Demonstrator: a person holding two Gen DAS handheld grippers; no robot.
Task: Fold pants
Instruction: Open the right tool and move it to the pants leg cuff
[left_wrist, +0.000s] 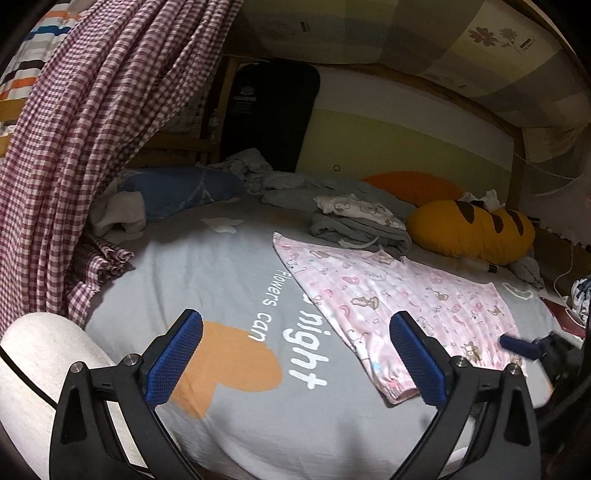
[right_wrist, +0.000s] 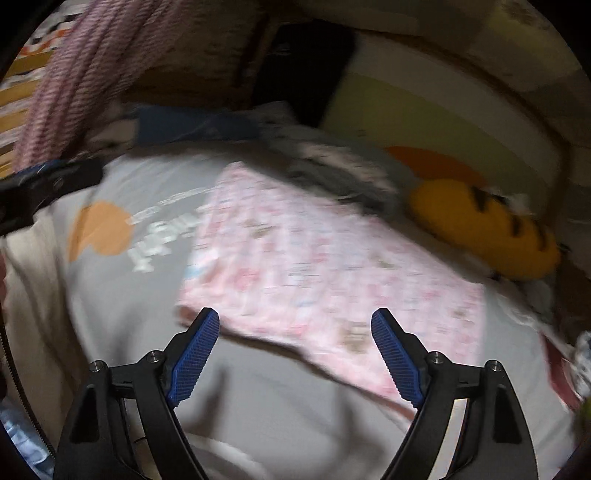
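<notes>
Pink printed pants (left_wrist: 399, 302) lie flat on the grey bedsheet (left_wrist: 221, 266), running from the centre toward the right, with an elastic cuff at the near end. My left gripper (left_wrist: 299, 325) is open and empty above the sheet, to the left of the pants' near cuff. The right gripper shows at the right edge of this view (left_wrist: 528, 347), over the near side of the pants. In the blurred right wrist view the pants (right_wrist: 314, 266) lie just ahead of my open, empty right gripper (right_wrist: 295, 321). The left gripper appears at that view's left edge (right_wrist: 48, 184).
A yellow bread-shaped pillow (left_wrist: 472, 229) and an orange cushion (left_wrist: 413, 188) lie at the back right. A grey clothes pile (left_wrist: 354, 225) sits behind the pants. A blue pillow (left_wrist: 177, 188) lies at the back left. A checked curtain (left_wrist: 81, 147) hangs on the left.
</notes>
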